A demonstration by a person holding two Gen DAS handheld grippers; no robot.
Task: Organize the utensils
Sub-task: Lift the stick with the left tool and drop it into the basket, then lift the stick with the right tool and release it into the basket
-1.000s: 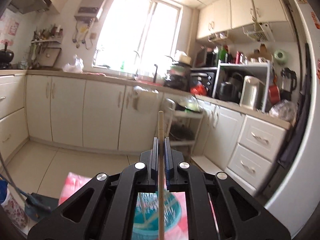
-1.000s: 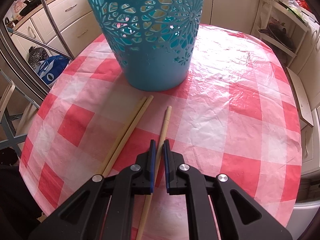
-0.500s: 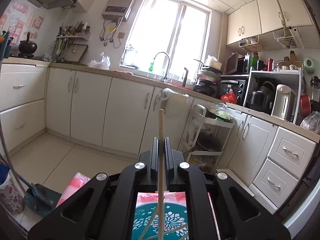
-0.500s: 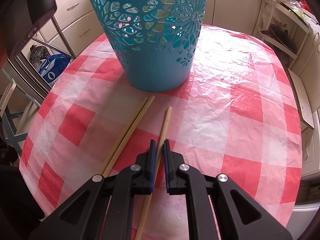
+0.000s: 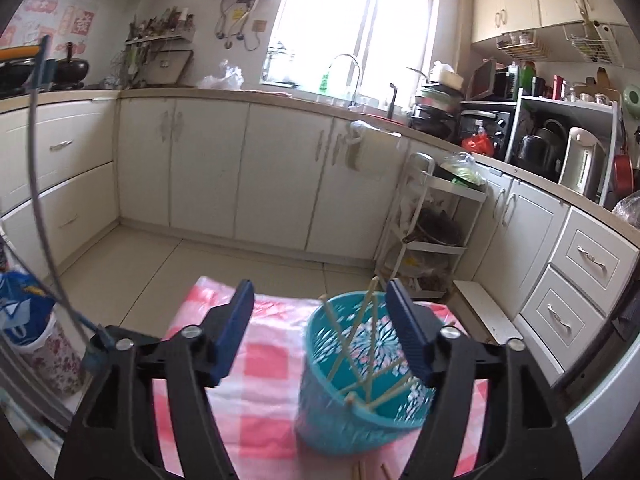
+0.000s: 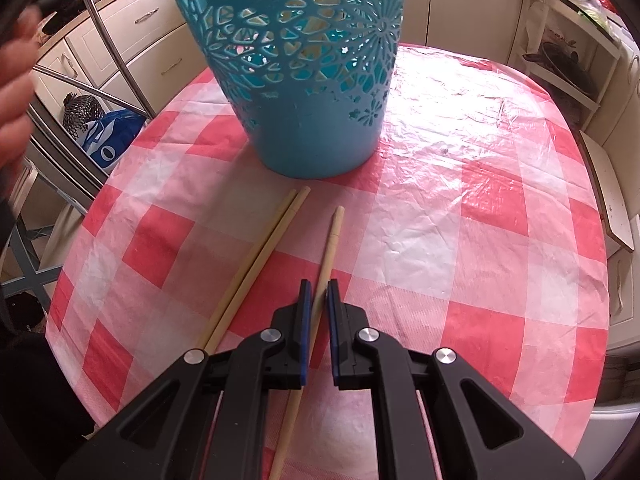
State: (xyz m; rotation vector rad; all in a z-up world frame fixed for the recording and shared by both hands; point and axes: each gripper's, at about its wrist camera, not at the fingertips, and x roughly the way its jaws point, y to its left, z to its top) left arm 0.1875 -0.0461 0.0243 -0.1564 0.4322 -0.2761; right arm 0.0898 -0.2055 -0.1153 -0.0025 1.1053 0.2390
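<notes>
A teal cut-out basket (image 5: 360, 376) stands on the red-and-white checked table (image 5: 264, 360) and holds several wooden chopsticks (image 5: 370, 360). My left gripper (image 5: 320, 312) is open and empty, high above the basket's left rim. In the right wrist view the basket (image 6: 304, 80) is at the far side. A single chopstick (image 6: 330, 248) lies on the cloth and runs between my right gripper's (image 6: 316, 292) narrowly parted fingers, which do not clamp it. A pair of chopsticks (image 6: 260, 256) lies just to its left.
Kitchen cabinets and a white wire rack (image 5: 432, 232) stand beyond the table. A metal chair frame (image 6: 100, 80) and a blue bag (image 6: 108, 140) are off the table's left edge. A blurred hand (image 6: 14, 88) shows at the left.
My left gripper opened and let go of the chopstick it held; that chopstick is now in the basket. The left view tilted down. The right gripper has not moved.
</notes>
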